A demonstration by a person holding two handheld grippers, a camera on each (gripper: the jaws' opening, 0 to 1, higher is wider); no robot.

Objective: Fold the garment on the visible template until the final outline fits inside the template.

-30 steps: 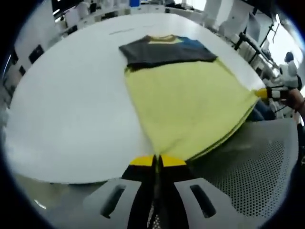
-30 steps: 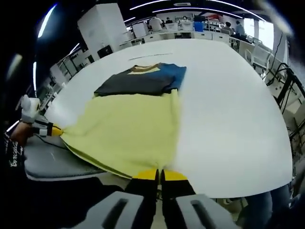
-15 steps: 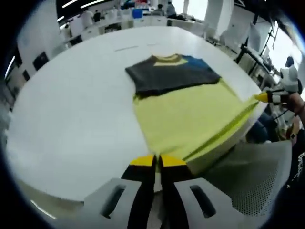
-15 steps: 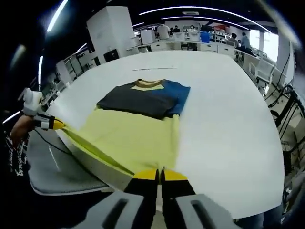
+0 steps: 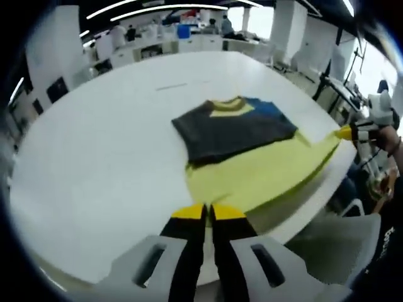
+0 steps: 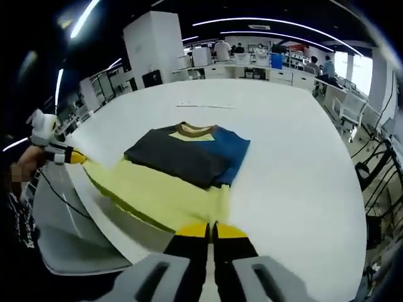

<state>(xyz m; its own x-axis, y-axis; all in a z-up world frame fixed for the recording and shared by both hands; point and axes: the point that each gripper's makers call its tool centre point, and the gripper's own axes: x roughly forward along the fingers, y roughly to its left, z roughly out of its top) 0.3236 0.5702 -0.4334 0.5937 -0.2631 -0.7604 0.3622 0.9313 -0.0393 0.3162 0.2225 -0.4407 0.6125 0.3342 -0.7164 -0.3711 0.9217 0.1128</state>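
Observation:
A garment with a dark grey chest (image 5: pixel 236 129), a blue sleeve and a yellow lower half (image 5: pixel 258 176) lies on a big white round table (image 5: pixel 94 157). My left gripper (image 5: pixel 208 211) is shut on the near hem corner of the yellow cloth, which is lifted off the table. The right gripper (image 5: pixel 345 132) holds the other hem corner, and the hem stretches taut between them. In the right gripper view my right gripper (image 6: pixel 211 230) is shut on the yellow hem (image 6: pixel 157 192), below the dark chest (image 6: pixel 182 157). The left gripper (image 6: pixel 74 157) pinches the far corner there.
A thin dark line (image 5: pixel 173 86) is marked on the table beyond the collar. A grey perforated chair seat (image 6: pixel 63 233) sits below the table edge on the person's side. Desks, screens and people stand far behind the table.
Both grippers have lifted the yellow hem and carried it forward over the table toward the collar. The flat yellow stretch has grown shorter and the chair seat has dropped lower in both views.

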